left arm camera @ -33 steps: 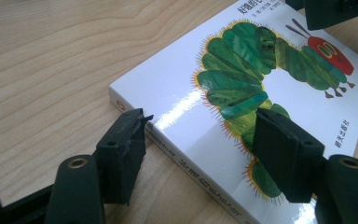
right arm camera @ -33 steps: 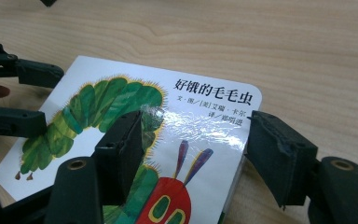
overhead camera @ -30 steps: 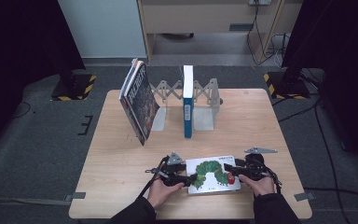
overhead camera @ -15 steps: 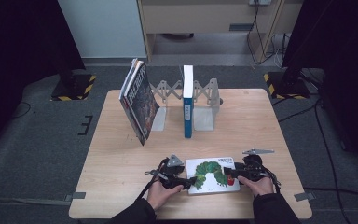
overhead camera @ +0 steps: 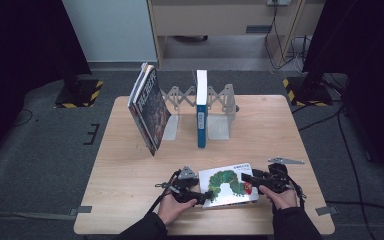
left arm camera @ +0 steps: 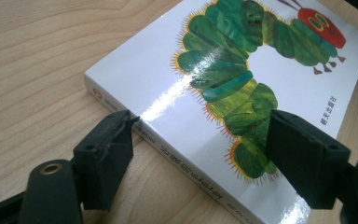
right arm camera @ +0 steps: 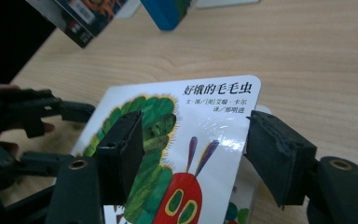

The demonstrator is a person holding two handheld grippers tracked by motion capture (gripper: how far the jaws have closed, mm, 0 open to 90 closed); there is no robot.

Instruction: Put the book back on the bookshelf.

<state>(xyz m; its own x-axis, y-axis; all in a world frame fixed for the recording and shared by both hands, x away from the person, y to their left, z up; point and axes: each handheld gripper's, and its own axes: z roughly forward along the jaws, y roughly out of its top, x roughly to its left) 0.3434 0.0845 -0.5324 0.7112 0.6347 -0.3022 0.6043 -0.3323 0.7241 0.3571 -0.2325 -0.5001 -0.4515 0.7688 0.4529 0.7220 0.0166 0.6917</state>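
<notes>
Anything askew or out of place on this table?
Yes: the dark books at the left end of the folding book rack lean steeply, unlike the upright blue book. The caterpillar picture book lies flat at the near edge, away from the rack. No damage shows.

My caterpillar book (overhead camera: 227,185) is a white, glossy board book with a green caterpillar and black Chinese title on the cover, closed, lying face-up near the desk (overhead camera: 130,170) front edge.
</notes>
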